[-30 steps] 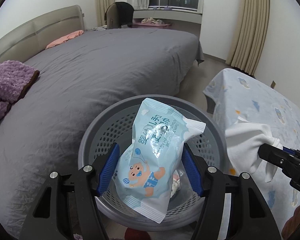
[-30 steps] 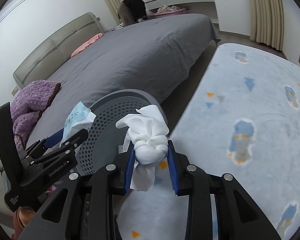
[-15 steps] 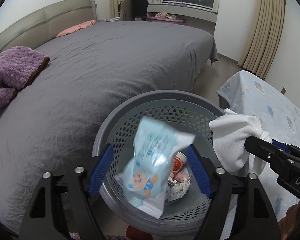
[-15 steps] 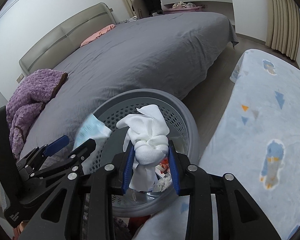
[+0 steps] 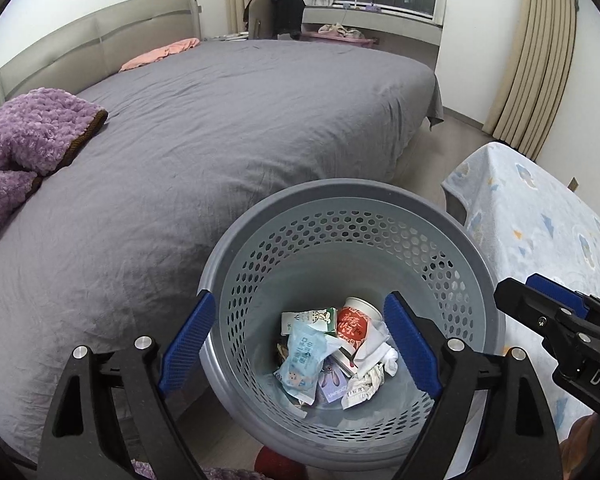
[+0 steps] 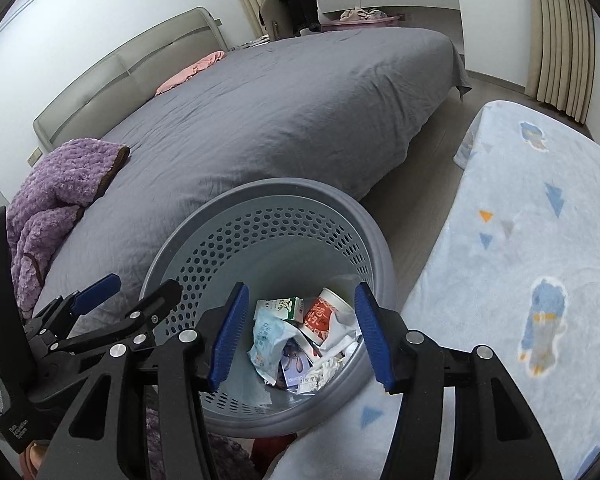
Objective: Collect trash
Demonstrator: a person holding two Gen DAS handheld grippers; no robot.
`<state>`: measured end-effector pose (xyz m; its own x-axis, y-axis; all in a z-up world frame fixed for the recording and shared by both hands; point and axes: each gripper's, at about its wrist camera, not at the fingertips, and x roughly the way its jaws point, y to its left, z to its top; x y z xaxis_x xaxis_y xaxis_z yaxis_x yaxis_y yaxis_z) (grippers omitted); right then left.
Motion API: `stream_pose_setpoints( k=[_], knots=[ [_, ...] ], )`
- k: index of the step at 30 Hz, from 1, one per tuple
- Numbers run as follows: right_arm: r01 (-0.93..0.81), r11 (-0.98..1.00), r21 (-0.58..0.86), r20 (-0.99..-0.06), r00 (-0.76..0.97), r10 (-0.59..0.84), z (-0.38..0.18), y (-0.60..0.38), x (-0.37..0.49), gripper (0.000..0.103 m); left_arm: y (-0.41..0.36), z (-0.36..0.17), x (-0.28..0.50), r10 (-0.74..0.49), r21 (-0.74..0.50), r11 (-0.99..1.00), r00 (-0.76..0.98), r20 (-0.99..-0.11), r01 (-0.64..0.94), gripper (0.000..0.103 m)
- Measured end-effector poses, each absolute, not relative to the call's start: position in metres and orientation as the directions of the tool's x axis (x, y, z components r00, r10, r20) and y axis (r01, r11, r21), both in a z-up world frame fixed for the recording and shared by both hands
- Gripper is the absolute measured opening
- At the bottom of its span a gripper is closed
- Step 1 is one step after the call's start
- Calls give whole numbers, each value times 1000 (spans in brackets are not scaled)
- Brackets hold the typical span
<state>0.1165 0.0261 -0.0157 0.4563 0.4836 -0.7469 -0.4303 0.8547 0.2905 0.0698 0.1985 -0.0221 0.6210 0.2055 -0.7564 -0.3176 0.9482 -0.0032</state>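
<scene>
**Entry: two items dropped into the bin**

Our left gripper [image 5: 300, 344] and right gripper [image 6: 300, 336] have just been opening; both now stand empty. The wipes packet [image 5: 304, 356] and white cloth [image 5: 374, 354], held a second ago, lie inside the grey basket [image 5: 340, 200]. We judge this deposit complete.

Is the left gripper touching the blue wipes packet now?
Apart. The left wrist view shows the left gripper open above the bin, the wipes packet lying at the bottom.

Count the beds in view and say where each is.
2. The grey bed lies behind the basket; the light-blue patterned one lies on the right. Others may be hidden.
</scene>
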Motion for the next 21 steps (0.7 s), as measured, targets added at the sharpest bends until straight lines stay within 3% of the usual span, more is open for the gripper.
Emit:
stream_pose_setpoints(
  k=[21],
  knots=[
    [-408, 872, 270, -756, 471, 454, -19, 21, 113, 59, 202, -20, 68, 233, 15, 941, 617, -751, -338, 96]
  ],
)
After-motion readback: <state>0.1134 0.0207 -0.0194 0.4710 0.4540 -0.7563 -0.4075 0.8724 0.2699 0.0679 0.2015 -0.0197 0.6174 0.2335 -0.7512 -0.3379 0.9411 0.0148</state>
